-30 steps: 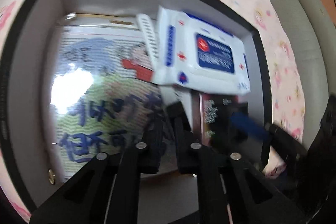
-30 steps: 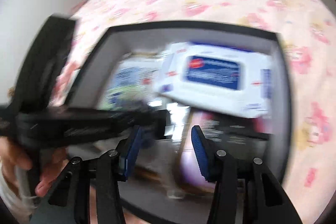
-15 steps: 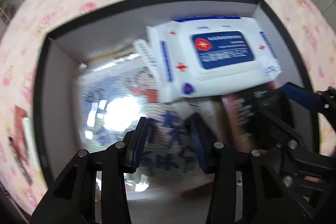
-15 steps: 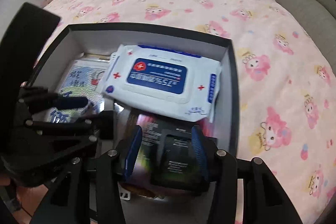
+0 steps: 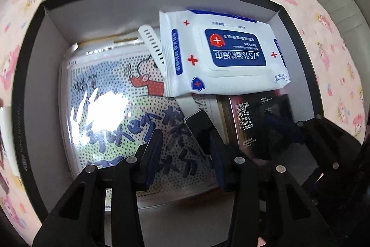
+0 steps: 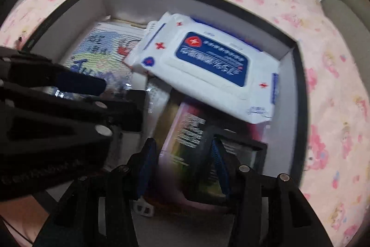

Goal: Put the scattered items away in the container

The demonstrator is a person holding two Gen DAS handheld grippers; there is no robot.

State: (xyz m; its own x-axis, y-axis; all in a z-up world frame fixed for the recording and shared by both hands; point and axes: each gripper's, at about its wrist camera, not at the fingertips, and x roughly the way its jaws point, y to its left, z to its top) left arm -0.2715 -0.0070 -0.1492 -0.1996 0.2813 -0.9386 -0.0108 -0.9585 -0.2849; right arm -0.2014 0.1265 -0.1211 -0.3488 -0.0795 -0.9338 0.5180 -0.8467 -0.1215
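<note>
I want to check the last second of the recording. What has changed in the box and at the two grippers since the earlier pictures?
The left gripper went from nearly shut to open, with nothing between its fingers; it hangs above the smartwatch. The right gripper stayed open over the screen protector pack. The wipes pack, the cartoon-printed pouch and the box lie as before.
</note>
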